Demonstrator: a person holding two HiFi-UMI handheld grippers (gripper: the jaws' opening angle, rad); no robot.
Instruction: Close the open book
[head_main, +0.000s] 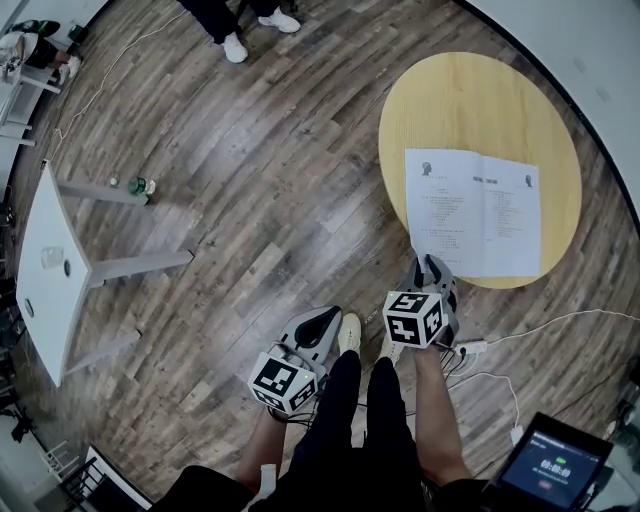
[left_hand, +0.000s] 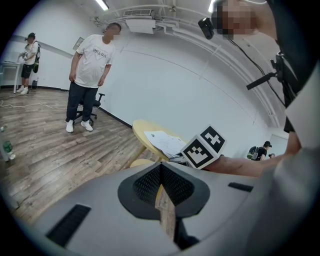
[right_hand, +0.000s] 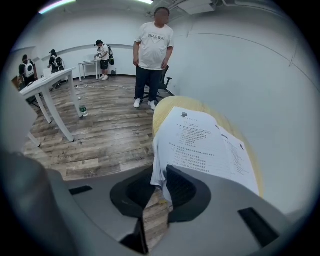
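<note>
Pinching light, floppy book by 7 o'clock corner in right claw, probably; nothing in shut left claw.

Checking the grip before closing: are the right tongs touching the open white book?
Touching. The right gripper view shows the right tongs pinched on the near page corner of the open white book.

Right hand-held gripper pinching a page corner of the open book, round table beneath, person standing beyond
</note>
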